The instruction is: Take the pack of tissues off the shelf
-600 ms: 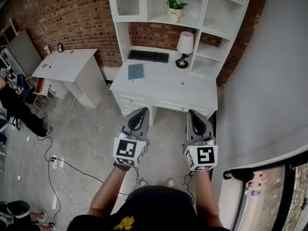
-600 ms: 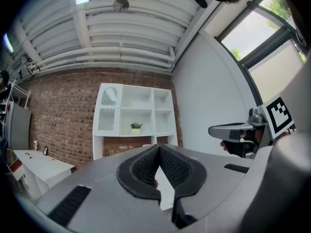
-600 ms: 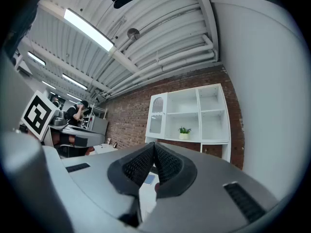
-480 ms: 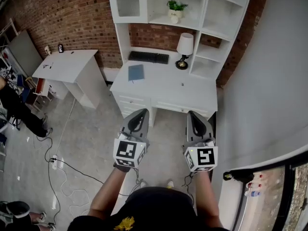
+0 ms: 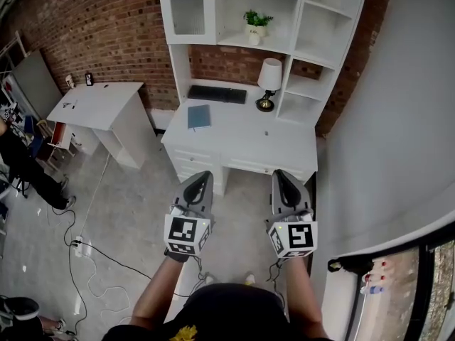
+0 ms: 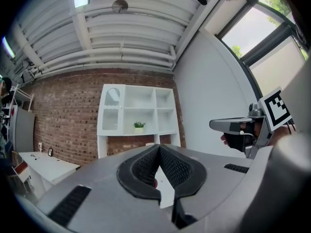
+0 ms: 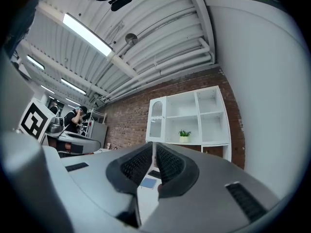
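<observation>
The white shelf unit (image 5: pixel 234 13) stands on a white desk (image 5: pixel 242 130) against the brick wall, well ahead of me. Its open compartments show only a small potted plant (image 5: pixel 254 20); I cannot make out a pack of tissues in any view. My left gripper (image 5: pixel 201 178) and right gripper (image 5: pixel 281 175) are held side by side over the floor, short of the desk's front edge. Both point at the shelves. The left gripper (image 6: pixel 159 147) has its jaws together with nothing in them. The right gripper (image 7: pixel 154 144) is likewise shut and empty.
On the desk are a lamp (image 5: pixel 269 77), a dark keyboard (image 5: pixel 217 94) and a flat blue book (image 5: pixel 200 116). A white side table (image 5: pixel 96 104) stands to the left. Cables (image 5: pixel 92 251) trail over the floor. A grey wall (image 5: pixel 384 133) runs close on the right.
Both grippers sit slightly lower in the head view and the desk and shelves slightly higher. The jaws have stayed shut.
</observation>
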